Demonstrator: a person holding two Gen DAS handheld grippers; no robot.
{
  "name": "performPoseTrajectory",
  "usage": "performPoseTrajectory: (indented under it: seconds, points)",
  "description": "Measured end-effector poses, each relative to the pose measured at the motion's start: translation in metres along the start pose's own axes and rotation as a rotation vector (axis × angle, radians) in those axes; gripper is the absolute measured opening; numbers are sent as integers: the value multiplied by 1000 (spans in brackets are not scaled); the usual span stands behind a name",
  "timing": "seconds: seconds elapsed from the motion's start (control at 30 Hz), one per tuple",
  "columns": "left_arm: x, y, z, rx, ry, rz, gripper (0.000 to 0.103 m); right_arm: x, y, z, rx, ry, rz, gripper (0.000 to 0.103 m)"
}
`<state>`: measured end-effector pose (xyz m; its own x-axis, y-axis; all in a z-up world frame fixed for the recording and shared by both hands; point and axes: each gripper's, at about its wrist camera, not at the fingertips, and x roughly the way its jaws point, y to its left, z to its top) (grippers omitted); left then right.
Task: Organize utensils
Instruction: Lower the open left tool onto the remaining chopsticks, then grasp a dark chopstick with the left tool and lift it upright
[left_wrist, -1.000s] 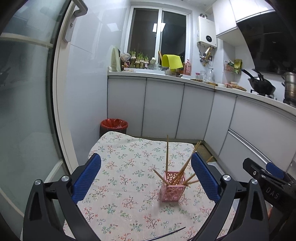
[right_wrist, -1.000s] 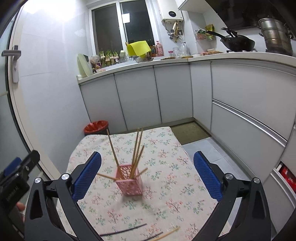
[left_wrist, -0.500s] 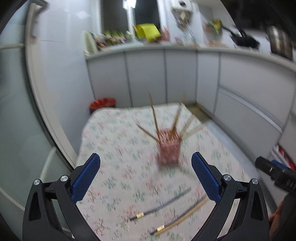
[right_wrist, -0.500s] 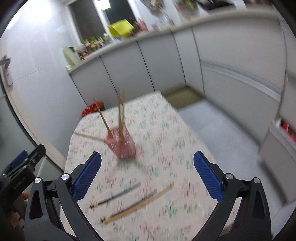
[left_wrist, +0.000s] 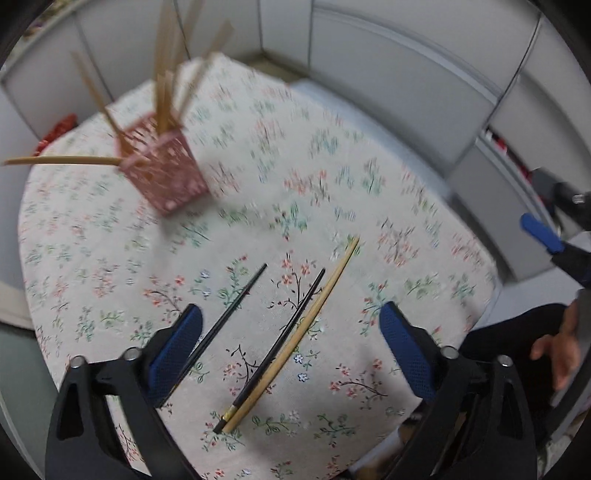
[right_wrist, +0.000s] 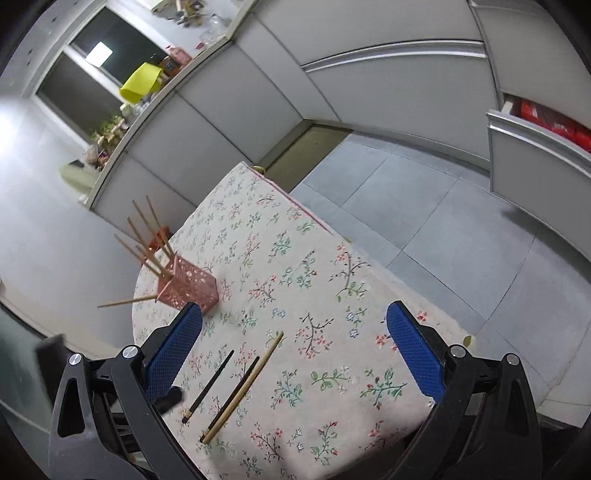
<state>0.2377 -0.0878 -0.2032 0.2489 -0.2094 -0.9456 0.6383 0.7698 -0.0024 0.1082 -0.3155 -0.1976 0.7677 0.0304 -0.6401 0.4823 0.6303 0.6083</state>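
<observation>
Three loose chopsticks lie on the floral tablecloth (left_wrist: 332, 184): a black chopstick (left_wrist: 236, 302), a second black chopstick (left_wrist: 284, 332) and a wooden chopstick (left_wrist: 314, 310) touching it. My left gripper (left_wrist: 291, 350) hovers over them pointing steeply down. Its jaws are closing, the pads pressing on nothing and the chopsticks lying below the gap. A pink lattice holder (left_wrist: 166, 177) with several wooden chopsticks stands farther back, left. My right gripper (right_wrist: 293, 349) is open and empty, near the same black chopsticks (right_wrist: 208, 386) and wooden chopstick (right_wrist: 245, 384), with the holder (right_wrist: 186, 286) beyond.
White cabinets (right_wrist: 369, 92) wrap around the table, with grey floor tiles (right_wrist: 443, 221) to its right. A red bin (left_wrist: 55, 133) sits behind the table's far left corner. A person's hand (left_wrist: 557, 350) and the right gripper's blue pad (left_wrist: 543, 232) show at right.
Both grippers have dropped and tipped down from the kitchen view toward the table. The three loose chopsticks now lie close under them, and the holder has slid up and left in both views.
</observation>
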Motion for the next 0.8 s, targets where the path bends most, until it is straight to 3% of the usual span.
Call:
performPoseTrajectory:
  seconds: [0.07, 0.13, 0.33, 0.4, 0.8]
  points:
    - [17, 3, 7, 2, 75, -20, 74, 7, -5, 1, 22, 28, 1, 96]
    - [31, 1, 10, 23, 135, -68, 57, 14, -8, 0, 34, 61, 2, 96]
    - [62, -18, 21, 139, 247, -49, 26, 31, -8, -2, 32, 140, 4, 96]
    - [68, -21, 25, 154, 268, -43, 21, 34, -9, -2, 34, 159, 5, 96]
    - [97, -25, 27, 200, 330, -40, 17, 50, -12, -3, 47, 244, -21, 96]
